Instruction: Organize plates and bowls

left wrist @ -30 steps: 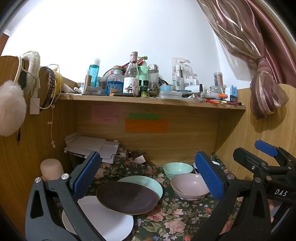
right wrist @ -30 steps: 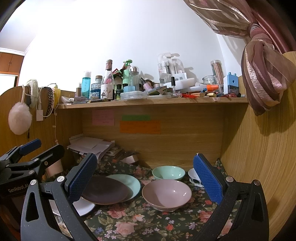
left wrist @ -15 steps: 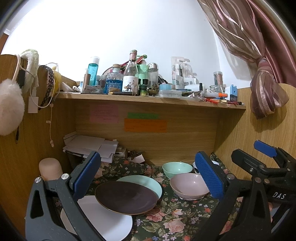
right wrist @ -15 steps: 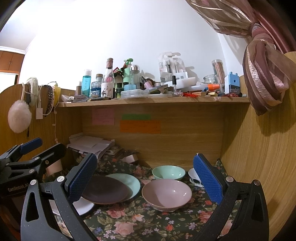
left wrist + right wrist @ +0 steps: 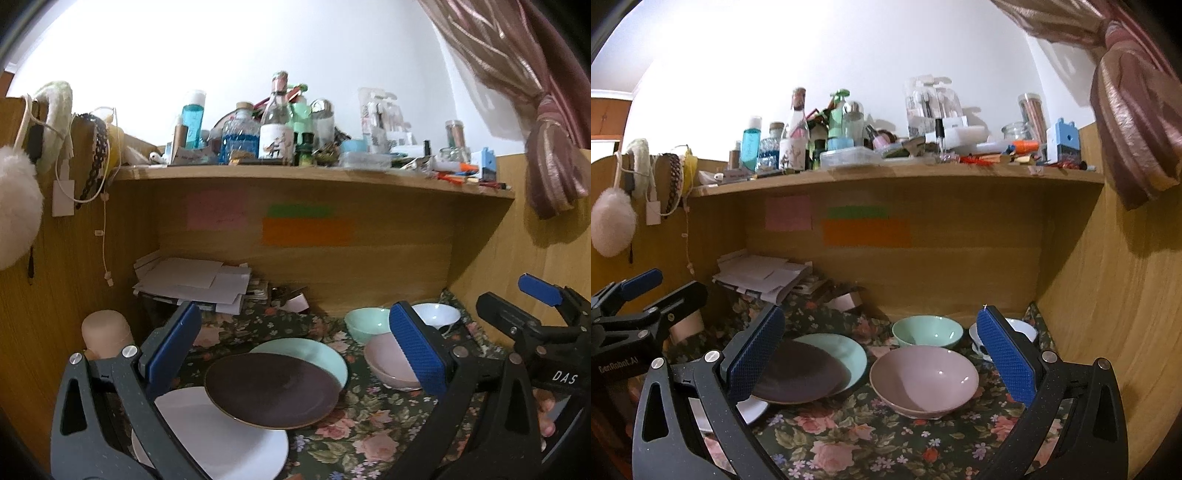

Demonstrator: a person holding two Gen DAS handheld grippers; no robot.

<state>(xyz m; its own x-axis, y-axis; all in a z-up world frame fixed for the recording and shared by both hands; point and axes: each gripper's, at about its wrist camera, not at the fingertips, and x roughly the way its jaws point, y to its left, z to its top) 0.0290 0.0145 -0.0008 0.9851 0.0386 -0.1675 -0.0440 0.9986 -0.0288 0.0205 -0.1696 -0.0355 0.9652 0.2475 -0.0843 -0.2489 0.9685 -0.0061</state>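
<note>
Both claws, left (image 5: pixel 295 354) and right (image 5: pixel 882 354), gape empty; white plate (image 5: pixel 207 439) lies half-hidden under brown plate (image 5: pixel 271 387).

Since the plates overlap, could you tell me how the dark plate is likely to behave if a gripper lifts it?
The dark plate looks rigid and glossy, so probably slippery and breakable. It lies across the white plate and mint plate, so lifting it may drag or rattle them.

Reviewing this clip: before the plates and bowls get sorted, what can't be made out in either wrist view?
- White bowl: right view, partly behind the right gripper's finger; its pattern unclear.
- White plate: left view, overlapped by the dark plate and left gripper's finger.
- Sticky notes: any writing is blurred.
- Shelf clutter: labels too small.
</note>
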